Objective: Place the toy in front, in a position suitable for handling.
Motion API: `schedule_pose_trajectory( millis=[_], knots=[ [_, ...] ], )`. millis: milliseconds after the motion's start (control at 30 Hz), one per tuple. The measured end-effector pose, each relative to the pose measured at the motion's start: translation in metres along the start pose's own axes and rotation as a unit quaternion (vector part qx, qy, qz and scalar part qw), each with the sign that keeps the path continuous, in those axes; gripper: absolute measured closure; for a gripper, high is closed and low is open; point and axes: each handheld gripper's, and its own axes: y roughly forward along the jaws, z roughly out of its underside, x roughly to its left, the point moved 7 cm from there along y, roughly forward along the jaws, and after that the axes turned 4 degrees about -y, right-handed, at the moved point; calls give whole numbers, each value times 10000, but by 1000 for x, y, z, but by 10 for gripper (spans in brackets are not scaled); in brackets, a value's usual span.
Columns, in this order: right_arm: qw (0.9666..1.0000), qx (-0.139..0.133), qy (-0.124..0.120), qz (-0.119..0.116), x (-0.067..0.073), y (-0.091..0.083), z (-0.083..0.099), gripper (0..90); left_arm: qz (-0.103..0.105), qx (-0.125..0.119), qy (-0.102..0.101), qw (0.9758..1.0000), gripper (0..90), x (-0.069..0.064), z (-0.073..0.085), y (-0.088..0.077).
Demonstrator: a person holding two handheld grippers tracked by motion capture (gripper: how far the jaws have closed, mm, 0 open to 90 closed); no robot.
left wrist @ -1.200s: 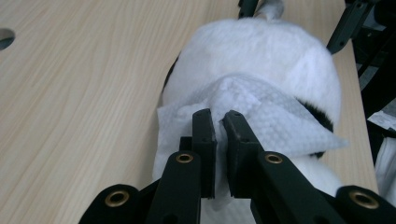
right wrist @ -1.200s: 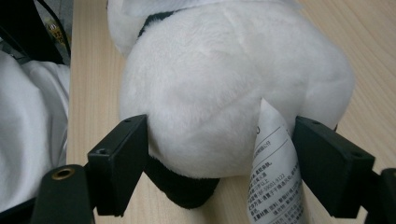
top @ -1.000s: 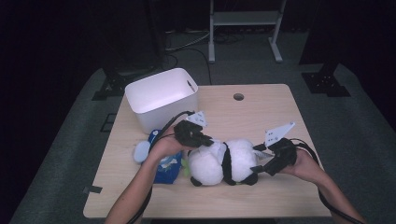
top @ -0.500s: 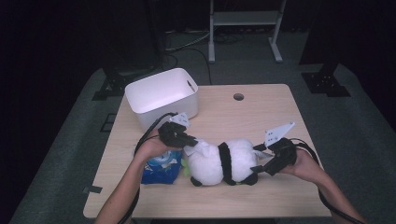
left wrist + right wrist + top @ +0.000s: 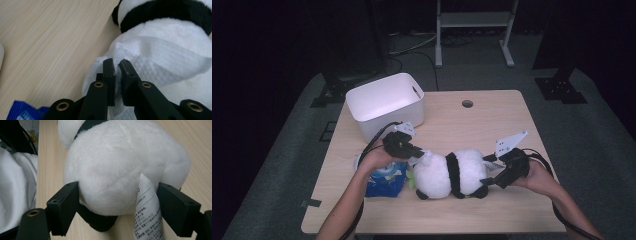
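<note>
While the left gripper (image 5: pixel 117 66) pinches a tissue (image 5: pixel 160 60), spread right jaws clasp the panda (image 5: pixel 120 170), its face hidden.

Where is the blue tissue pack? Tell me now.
In the high view, the blue tissue pack lies near the table's front left, under the left hand, beside the panda plush.

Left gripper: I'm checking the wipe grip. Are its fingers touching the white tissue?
Touching. In the left gripper view the fingers of the left gripper pinch a fold of the white tissue lying on the plush panda.
</note>
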Motion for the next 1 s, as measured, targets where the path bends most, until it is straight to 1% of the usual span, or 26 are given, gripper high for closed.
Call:
schedule_pose_trajectory(
  millis=[33,100,267,433,567,700,767,933,967,1000],
  knots=[
    [10000,2,-9,-3,0,0,0,194,31,-13,6,10000,834,-2,-5,2],
    [10000,1,-18,-2,0,0,0,194,34,-13,41,10000,834,-3,-7,3],
    [10000,-14,-34,1,0,0,0,193,132,-85,104,9998,834,-9,-21,9],
    [10000,-17,-36,-2,1,0,0,193,216,-54,213,9995,834,-15,-36,19],
    [10000,-31,-50,5,0,1,0,192,308,15,370,9988,834,-21,-47,29],
    [10000,-41,-64,15,0,1,0,192,420,20,472,9980,834,-30,-62,40],
    [10000,-38,-60,11,0,0,1,192,440,24,534,9976,834,-34,-68,45],
    [10000,-56,-57,10,1,0,1,191,523,-5,601,9968,834,-40,-82,53],
    [10000,-60,-60,9,1,0,1,191,548,-15,633,9965,834,-43,-88,56],
    [10000,-60,-60,9,1,0,1,191,548,-15,633,9965,834,-43,-88,56]
  ],
)
